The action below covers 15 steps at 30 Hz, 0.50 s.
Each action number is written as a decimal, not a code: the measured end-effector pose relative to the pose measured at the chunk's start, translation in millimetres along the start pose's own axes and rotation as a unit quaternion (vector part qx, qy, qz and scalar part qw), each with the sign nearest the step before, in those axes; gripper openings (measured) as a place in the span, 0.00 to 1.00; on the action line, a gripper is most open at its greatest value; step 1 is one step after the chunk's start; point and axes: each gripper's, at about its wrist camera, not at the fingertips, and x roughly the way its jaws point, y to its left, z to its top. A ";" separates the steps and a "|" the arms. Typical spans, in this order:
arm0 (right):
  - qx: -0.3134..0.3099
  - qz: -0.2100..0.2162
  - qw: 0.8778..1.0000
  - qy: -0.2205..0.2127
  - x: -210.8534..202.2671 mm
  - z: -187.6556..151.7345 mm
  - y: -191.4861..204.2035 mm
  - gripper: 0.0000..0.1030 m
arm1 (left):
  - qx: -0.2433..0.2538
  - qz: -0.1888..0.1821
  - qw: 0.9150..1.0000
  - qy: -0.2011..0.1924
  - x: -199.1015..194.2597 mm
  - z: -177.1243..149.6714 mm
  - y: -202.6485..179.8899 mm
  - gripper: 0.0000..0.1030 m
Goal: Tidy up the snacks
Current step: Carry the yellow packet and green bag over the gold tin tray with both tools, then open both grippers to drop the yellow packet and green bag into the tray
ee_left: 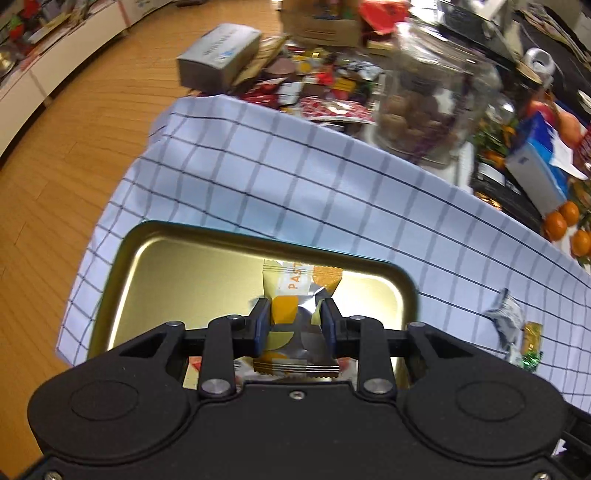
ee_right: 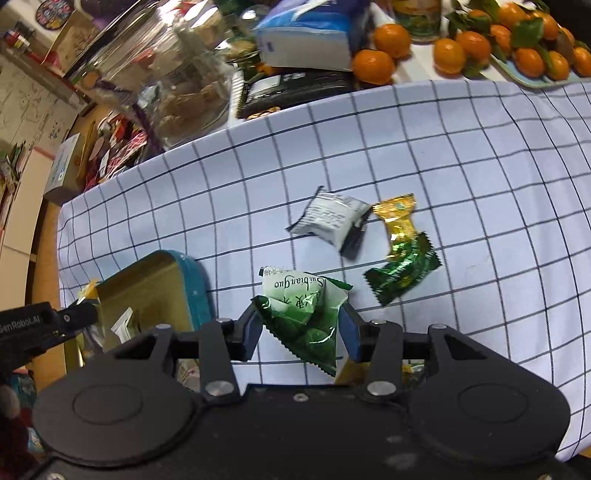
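My left gripper [ee_left: 295,317] is shut on an orange, white and silver snack packet [ee_left: 295,291], held over the gold inside of a teal-rimmed tin [ee_left: 177,273]. More packets lie in the tin under the gripper. My right gripper [ee_right: 299,325] is shut on a green and white snack packet [ee_right: 303,306], just right of the tin [ee_right: 192,284]. On the checked cloth [ee_right: 461,166] beyond lie a white and black packet [ee_right: 328,219], a gold candy [ee_right: 399,221] and a green packet [ee_right: 404,275]. The left gripper shows at the left edge of the right wrist view.
A glass jar of cookies [ee_left: 428,99] stands behind the cloth, beside a pile of snack wrappers [ee_left: 317,88] and a grey box [ee_left: 218,55]. Tangerines [ee_right: 461,48], a blue tissue pack [ee_right: 310,33] and a dark box [ee_right: 295,88] lie at the back. Wooden floor [ee_left: 74,147] lies to the left.
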 end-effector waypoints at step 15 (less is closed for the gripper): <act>-0.121 0.054 0.989 -0.060 -7.1 -26.7 68.5 0.47 | -0.051 0.059 0.997 -0.009 12.6 6.9 57.8 0.37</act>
